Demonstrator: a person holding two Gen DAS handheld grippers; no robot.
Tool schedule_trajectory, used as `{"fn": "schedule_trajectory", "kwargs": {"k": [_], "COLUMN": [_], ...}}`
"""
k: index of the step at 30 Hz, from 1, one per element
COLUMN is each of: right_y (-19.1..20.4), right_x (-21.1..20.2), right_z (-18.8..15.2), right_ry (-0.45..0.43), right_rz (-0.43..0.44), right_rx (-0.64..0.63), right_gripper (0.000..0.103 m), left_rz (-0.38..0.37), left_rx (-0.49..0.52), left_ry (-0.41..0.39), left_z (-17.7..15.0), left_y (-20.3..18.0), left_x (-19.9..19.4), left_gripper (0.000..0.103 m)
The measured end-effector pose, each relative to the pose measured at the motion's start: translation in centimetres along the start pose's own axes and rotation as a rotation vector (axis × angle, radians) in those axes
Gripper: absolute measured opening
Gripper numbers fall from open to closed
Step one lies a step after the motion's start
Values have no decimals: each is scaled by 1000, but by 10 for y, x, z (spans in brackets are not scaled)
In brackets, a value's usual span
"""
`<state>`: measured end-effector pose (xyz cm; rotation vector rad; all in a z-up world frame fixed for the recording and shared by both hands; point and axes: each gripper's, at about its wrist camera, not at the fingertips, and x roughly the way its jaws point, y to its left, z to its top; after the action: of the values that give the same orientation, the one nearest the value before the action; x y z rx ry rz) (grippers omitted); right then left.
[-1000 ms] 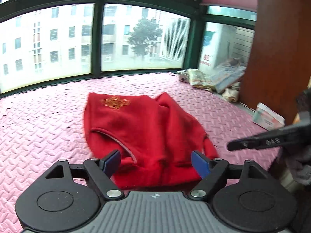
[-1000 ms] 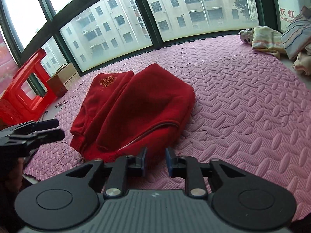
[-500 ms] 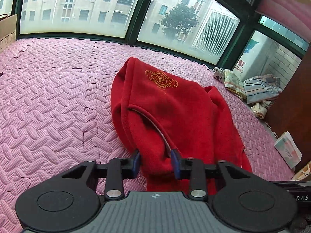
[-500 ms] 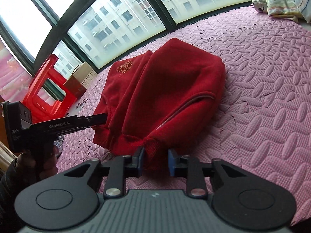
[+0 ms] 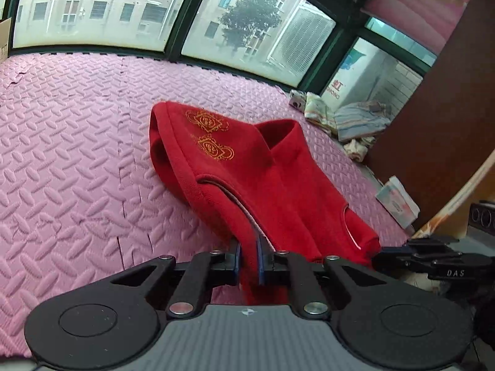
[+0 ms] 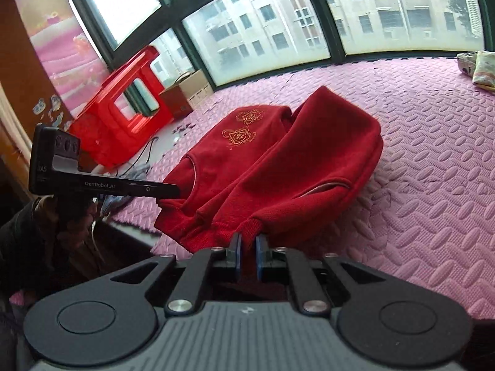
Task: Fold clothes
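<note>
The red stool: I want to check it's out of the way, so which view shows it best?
Right wrist view: the red stool stands by the window at the pink mat's far left edge. The left wrist view shows none of it.

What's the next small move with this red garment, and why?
Probably lift both held edges together and carry them toward the gold-embroidered end. The left gripper and right gripper are each shut on the near hem of the red garment, which lies bunched on the pink mat.

Overcast daylight is entering through the windows [image 5: 92, 15], glaring whitely; fisheye distortion is bending edges; corners are blurring
</note>
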<state>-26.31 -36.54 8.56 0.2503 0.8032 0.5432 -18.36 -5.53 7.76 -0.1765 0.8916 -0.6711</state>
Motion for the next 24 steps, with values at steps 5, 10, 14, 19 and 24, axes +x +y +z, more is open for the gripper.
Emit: {"fn": "schedule_trajectory", "kwargs": {"k": [5,10,14,19,24], "right_y": [2,-2,-10,-27,-45], "right_x": [1,-14,-20,2,51], "right_z": [-13,-1,36,86,141], "right_ry": [88,80,1,-46,-5], "right_rz": [2,-21,-72,-146,-166], "right_rx": [-29,-60,-92,-137,-189], "right_gripper": [19,29,29,29,29], "left_rz": [48,71,99,174,265], "left_rx": [-2,42,68,18,1], "left_ry": [97,81,42,-26,-97], "left_z": [-24,-16,1,31,65], "left_y": [9,12,15,29,40], "left_x": [9,-3,-12,-8,4], "left_gripper": [21,48,60,77,101]}}
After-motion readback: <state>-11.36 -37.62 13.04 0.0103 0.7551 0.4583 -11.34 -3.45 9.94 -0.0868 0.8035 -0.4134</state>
